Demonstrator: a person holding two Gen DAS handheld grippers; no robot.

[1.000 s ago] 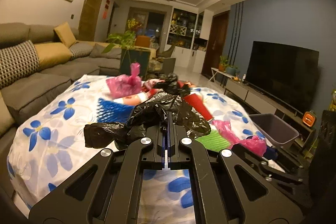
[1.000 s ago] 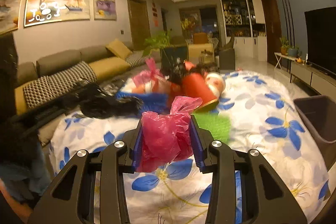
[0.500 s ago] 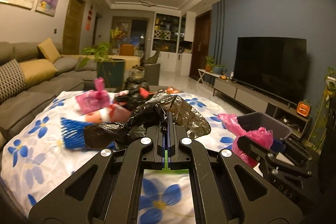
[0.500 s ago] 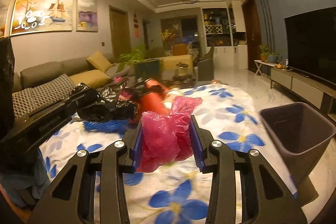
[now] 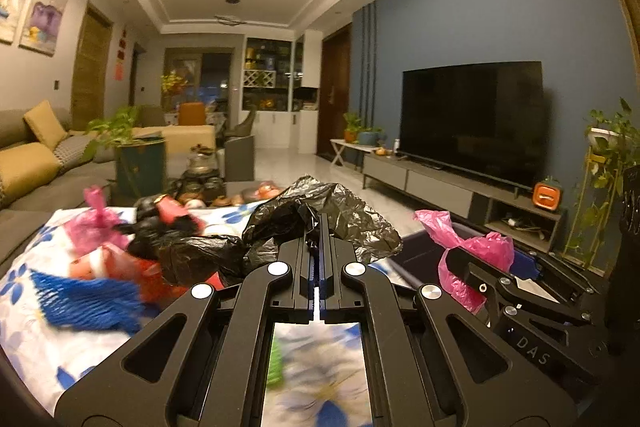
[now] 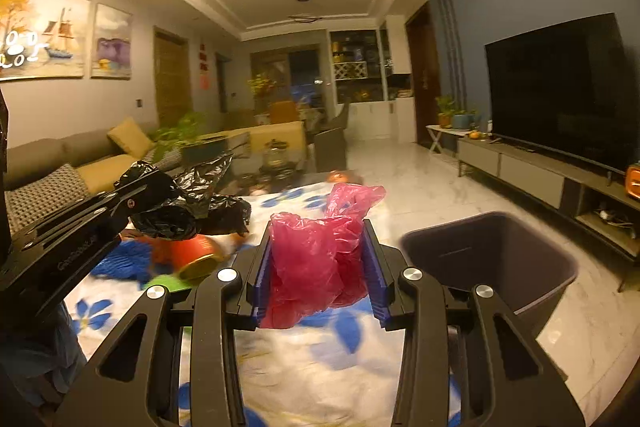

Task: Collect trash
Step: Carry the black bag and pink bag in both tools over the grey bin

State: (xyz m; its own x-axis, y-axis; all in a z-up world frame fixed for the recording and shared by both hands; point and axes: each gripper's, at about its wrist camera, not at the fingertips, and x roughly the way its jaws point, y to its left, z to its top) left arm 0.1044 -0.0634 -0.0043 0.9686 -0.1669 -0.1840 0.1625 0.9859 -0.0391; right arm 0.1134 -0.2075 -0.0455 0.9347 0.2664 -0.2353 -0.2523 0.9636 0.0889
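Pink plastic bag sits clamped in your right claw, just short of the grey bin; your left claw is pinched tight on a black bag. Neither is binned yet, and more litter lies blurred on the floral desk. The bin's inside is hidden.

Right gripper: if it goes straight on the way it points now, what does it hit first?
Probably nothing near. The right gripper, shut on the pink bag, aims past the flowered cloth's far edge toward open floor. The dark bin sits right of that line, though depth is unclear.
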